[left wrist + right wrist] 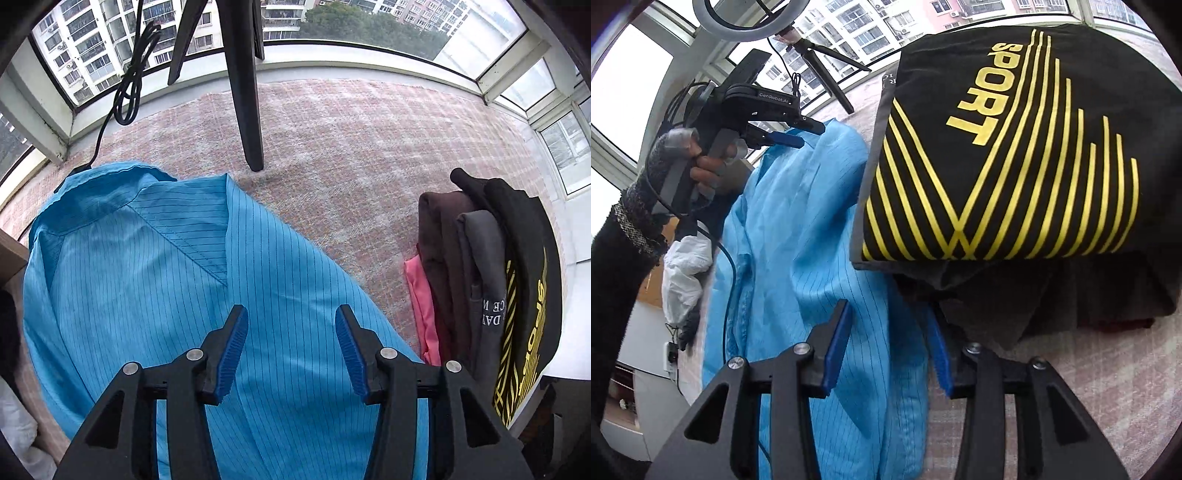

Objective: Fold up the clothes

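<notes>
A: How is the left hand-held gripper (291, 350) seen?

B: It is seen with its blue-padded fingers (232, 354) spread wide and nothing between them; it is held over the blue pinstriped shirt (155, 280); from the right wrist view it is seen gripped by a gloved hand (690, 162) above the shirt's upper end.

A: And the right hand-held gripper (890, 354)?

B: Its jaws are likewise parted; the lower part of the shirt is seen through the gap, though whether the cloth is touched cannot be told, since one pad is partly hidden under the stack.

A: Where is the shirt laid?

B: It is spread on a pink checked blanket (351, 147), collar (103, 184) towards the windows (92, 44); a black tripod leg (247, 110) is planted just beyond it.

A: What is placed beside it?

B: A stack of folded clothes (480, 266) is set to the right; it is topped by a black garment (1015, 140) printed "SPORT" with yellow stripes; grey, brown and pink pieces are seen beneath.
</notes>
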`<state>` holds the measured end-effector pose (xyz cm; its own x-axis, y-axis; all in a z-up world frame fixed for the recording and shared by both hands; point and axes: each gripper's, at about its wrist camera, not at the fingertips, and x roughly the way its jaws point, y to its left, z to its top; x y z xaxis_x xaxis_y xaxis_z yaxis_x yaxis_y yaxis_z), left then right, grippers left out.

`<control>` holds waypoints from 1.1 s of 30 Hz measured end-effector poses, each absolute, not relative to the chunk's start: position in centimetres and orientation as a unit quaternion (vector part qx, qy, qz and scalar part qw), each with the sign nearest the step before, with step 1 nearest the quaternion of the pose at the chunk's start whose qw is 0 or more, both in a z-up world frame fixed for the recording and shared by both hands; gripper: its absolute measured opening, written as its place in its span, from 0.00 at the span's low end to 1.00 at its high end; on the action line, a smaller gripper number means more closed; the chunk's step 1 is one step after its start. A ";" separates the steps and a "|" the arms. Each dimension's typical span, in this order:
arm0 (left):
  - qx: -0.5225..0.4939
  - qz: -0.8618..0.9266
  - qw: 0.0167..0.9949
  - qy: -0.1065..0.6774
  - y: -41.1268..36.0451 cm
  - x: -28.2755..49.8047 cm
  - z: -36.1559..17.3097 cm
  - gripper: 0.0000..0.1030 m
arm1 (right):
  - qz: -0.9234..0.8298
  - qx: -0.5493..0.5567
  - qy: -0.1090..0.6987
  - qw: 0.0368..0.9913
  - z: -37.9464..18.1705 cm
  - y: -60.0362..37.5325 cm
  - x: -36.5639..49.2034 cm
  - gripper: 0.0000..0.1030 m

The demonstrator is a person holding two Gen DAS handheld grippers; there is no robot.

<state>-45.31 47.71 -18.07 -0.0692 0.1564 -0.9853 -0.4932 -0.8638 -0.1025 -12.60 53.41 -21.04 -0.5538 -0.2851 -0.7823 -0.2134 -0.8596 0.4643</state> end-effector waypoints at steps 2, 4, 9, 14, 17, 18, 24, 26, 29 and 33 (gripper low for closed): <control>-0.659 0.707 0.223 0.129 49.1 -45.6 -18.6 0.46 | -0.846 0.471 -0.251 0.012 -20.8 52.6 -12.9 0.39; -0.667 0.701 0.219 0.127 50.5 -45.8 -18.9 0.46 | -0.848 0.478 -0.227 0.007 -20.8 51.6 -13.3 0.39; -0.671 0.691 0.206 0.170 53.3 -45.9 -21.2 0.53 | -0.851 0.486 -0.200 -0.007 -20.7 50.3 -13.9 0.39; -0.644 0.686 0.260 0.217 53.5 -44.5 -22.0 0.01 | -0.853 0.479 -0.205 0.010 -20.4 50.6 -13.6 0.39; -0.626 0.691 0.291 0.215 51.8 -44.2 -21.0 0.01 | -0.846 0.479 -0.232 0.031 -20.6 51.2 -13.7 0.45; -0.628 0.693 0.293 0.199 50.7 -44.6 -20.7 0.01 | -0.843 0.478 -0.242 0.037 -20.6 51.4 -13.8 0.45; -0.601 0.711 0.339 0.133 43.3 -44.4 -17.9 0.01 | -0.847 0.441 -0.284 0.085 -19.1 51.3 -14.6 0.45; -0.604 0.709 0.341 0.129 42.7 -44.5 -18.0 0.01 | -0.860 0.440 -0.249 0.065 -18.6 50.6 -15.2 0.45; -0.610 0.705 0.341 0.124 42.3 -44.8 -18.4 0.01 | -0.877 0.447 -0.169 0.045 -17.8 48.8 -15.6 0.41; -0.618 0.699 0.341 0.118 41.7 -45.2 -18.9 0.01 | -0.888 0.452 -0.062 0.057 -16.4 45.8 -15.1 0.41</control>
